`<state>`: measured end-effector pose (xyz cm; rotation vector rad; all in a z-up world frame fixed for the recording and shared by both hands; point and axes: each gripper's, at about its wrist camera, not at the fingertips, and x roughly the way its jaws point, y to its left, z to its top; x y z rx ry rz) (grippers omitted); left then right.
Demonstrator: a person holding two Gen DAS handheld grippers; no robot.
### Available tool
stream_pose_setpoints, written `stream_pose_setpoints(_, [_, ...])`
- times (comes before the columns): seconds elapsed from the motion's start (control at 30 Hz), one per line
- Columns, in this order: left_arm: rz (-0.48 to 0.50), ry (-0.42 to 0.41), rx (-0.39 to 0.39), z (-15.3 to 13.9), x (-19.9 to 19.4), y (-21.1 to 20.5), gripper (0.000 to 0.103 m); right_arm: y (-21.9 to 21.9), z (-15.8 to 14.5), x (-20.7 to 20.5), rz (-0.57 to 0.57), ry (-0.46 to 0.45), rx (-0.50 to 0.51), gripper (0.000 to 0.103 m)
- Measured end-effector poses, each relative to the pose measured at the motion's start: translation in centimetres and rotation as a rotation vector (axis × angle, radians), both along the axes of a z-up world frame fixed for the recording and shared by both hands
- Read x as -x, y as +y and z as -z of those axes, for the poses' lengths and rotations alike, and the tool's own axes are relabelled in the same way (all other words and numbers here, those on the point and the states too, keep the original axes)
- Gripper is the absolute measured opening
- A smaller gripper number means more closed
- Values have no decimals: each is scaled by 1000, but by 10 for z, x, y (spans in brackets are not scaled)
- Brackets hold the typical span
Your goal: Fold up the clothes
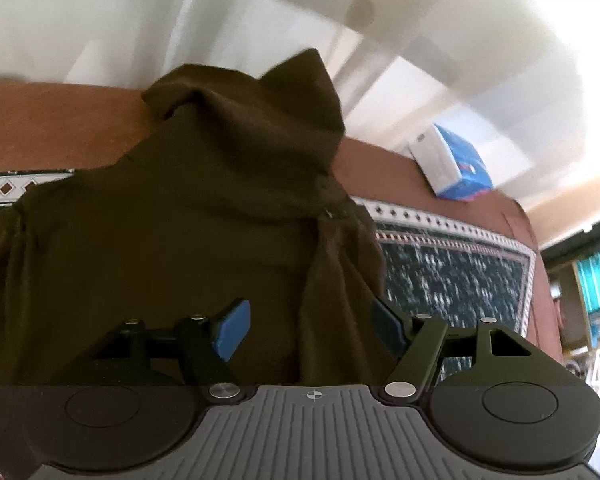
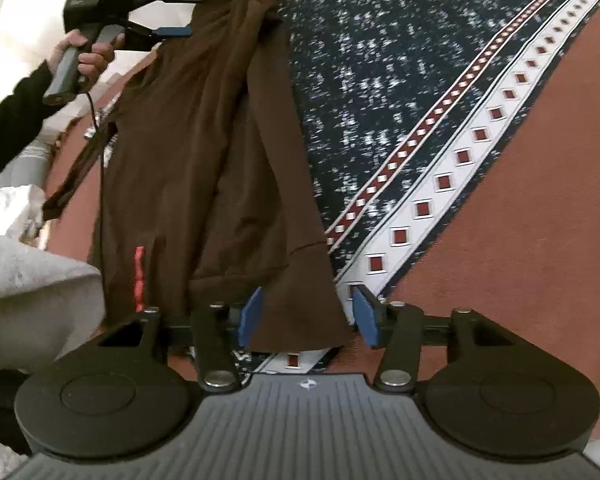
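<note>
The brown garment (image 2: 188, 152) is lying in a long, loosely bunched strip on a patterned blanket (image 2: 380, 80) that is covering a rust-coloured bed (image 2: 520, 220).

The right claw (image 2: 306, 316) is standing open, its blue pads (image 2: 252, 314) on either side of the garment's near end without pressing it.

In the right wrist view, the left claw (image 2: 180, 14) is hovering at the garment's far end, held by a hand (image 2: 88, 52) in a dark sleeve (image 2: 12, 108).

From its own camera the left claw (image 1: 310, 328) is gaping wide, pads (image 1: 234, 328) clear of the cloth, with a fold of the garment (image 1: 220, 200) lying beneath the gap.

A blue-and-white box (image 1: 452, 164) is sitting at the bed's (image 1: 60, 128) far edge, beyond the blanket (image 1: 452, 272).
</note>
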<state>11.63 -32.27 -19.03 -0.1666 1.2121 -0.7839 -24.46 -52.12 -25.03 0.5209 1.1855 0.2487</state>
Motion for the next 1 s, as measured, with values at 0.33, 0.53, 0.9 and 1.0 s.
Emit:
stream_pose_setpoints(0.33, [-6,-10,-28,24,-11,-61,79,-4,5,1,1,23,-40,20])
stream_pose_setpoints(0.53, [63,-9,-27,25,-7,-83,49,-4,7,-2,24,-4,-36,24])
stream_pose_setpoints(0.9, [96,-22,-3,31,-12,-120,17,-6,7,14,66,15,-55,4])
stream_pose_setpoints(1.0, [72,-12,5,41,-11,-118,27,-2,13,15,74,33,-42,4])
